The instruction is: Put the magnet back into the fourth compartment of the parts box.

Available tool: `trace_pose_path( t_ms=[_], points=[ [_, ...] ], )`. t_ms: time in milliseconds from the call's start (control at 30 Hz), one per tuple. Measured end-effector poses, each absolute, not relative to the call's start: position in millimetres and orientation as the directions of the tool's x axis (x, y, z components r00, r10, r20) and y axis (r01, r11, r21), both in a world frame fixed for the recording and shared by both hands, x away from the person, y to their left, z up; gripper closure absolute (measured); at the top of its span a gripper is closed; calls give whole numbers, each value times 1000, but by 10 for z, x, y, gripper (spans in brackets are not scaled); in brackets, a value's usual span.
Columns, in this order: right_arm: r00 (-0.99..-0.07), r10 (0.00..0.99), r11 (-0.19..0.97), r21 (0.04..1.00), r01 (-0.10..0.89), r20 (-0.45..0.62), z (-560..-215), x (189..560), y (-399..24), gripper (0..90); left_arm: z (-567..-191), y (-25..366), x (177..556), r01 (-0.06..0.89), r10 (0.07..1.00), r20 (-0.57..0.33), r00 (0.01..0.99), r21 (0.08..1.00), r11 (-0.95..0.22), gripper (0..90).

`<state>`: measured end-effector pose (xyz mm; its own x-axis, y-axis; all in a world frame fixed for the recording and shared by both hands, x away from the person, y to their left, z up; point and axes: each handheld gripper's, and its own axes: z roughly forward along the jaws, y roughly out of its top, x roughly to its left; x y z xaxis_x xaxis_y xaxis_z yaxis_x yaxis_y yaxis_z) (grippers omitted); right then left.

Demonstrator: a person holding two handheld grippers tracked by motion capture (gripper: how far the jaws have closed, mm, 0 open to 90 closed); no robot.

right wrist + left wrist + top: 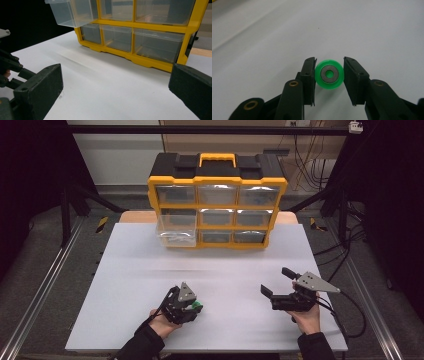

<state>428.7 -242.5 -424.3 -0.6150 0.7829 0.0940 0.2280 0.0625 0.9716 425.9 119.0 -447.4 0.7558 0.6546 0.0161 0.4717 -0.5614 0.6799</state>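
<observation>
— What was the left gripper (192,306) carrying?

— A small green wheel (329,74) with a grey metal hub, sitting between its two jaws. In the left gripper view the left jaw touched the rim; on the right a sliver of gap seemed to remain, so I couldn't tell whether it was truly clamped. It was low over the table (130,285), near the front edge, left of middle.

— How would you expect it to handle?

— Light and stiff, I'd judge: hard plastic round a metal bearing, not fragile. The rounded, glossy rim looked slippery and could roll or squirt out of a loose pinch. Squeezing across the rim at its widest, as the jaws were placed, seemed the sensible hold.

— And the right gripper (281,282)?

— Jaws wide apart, holding nothing, near the front right corner and aimed at the organizer (217,205).

— The surroundings?

— A plain white, matte tabletop, bare between the grippers and the back edge. There stood the yellow-framed organizer with clear drawers; the open drawer (176,231) on its left column stuck out. Beyond lay dark floor, metal rails and cables.
</observation>
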Motion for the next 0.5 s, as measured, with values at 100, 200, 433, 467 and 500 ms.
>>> trace_pose_path(
  t_ms=[100, 200, 433, 467, 500],
  points=[
    [-615, 783, 64, 971, 228, 93, -4243, 4287, -2427, 0, -4443, 1209, 4261, 470, 658, 18, 753, 685, -557, 620],
    [-614, 784, 63, 972, 228, 93, -4243, 4287, -2427, 0, -4408, 1227, 4263, 470, 661, 12, 751, 693, -546, 620],
    [-614, 784, 65, 972, 225, 90, -4243, 4289, -2431, 0, -4314, 1290, 4278, 466, 673, 11, 740, 713, -524, 620],
    [-613, 785, 65, 972, 226, 90, -4243, 4289, -2430, 0, -4300, 1301, 4282, 464, 672, 13, 740, 714, -524, 620],
    [-614, 784, 65, 972, 226, 90, -4243, 4289, -2430, 0, -4281, 1314, 4285, 463, 675, 10, 738, 720, -517, 620]
  ],
)
